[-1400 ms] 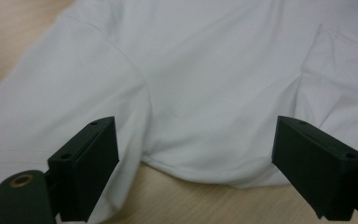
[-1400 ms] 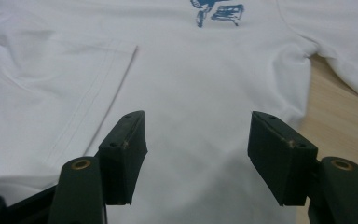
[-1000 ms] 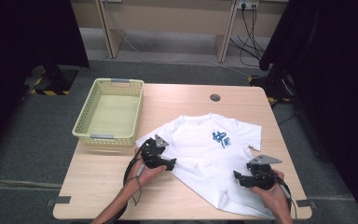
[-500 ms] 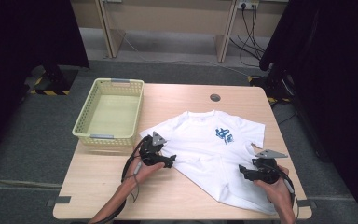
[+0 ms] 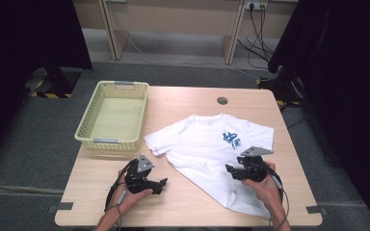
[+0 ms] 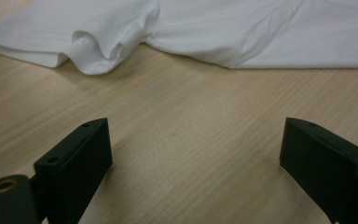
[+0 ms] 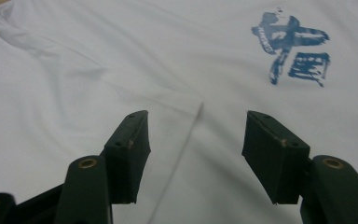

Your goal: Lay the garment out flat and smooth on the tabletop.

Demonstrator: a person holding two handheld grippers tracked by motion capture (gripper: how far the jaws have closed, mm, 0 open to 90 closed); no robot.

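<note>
A white T-shirt (image 5: 207, 144) with a blue print (image 5: 231, 139) lies flat on the wooden table (image 5: 183, 103), right of centre. My left gripper (image 5: 162, 183) rests near the front edge, left of the shirt. It stands open over bare wood (image 6: 196, 154), with the rumpled sleeve (image 6: 98, 46) ahead of it. My right gripper (image 5: 228, 169) hovers over the shirt's lower right part. Its jaws have just been closing but still stand open (image 7: 196, 140). A raised crease of the cloth (image 7: 193, 126) runs between them, untouched by the pads. The blue print (image 7: 293, 46) lies beyond.
An empty pale yellow basket (image 5: 92, 126) stands at the table's left, close to the sleeve. A round cable hole (image 5: 222, 100) sits near the far edge. Bare wood stretches along the front left. Dark curtains and cables surround the table.
My left gripper has drawn back from the shirt's left edge toward the near side of the table. My right gripper has moved left, farther over the shirt.
</note>
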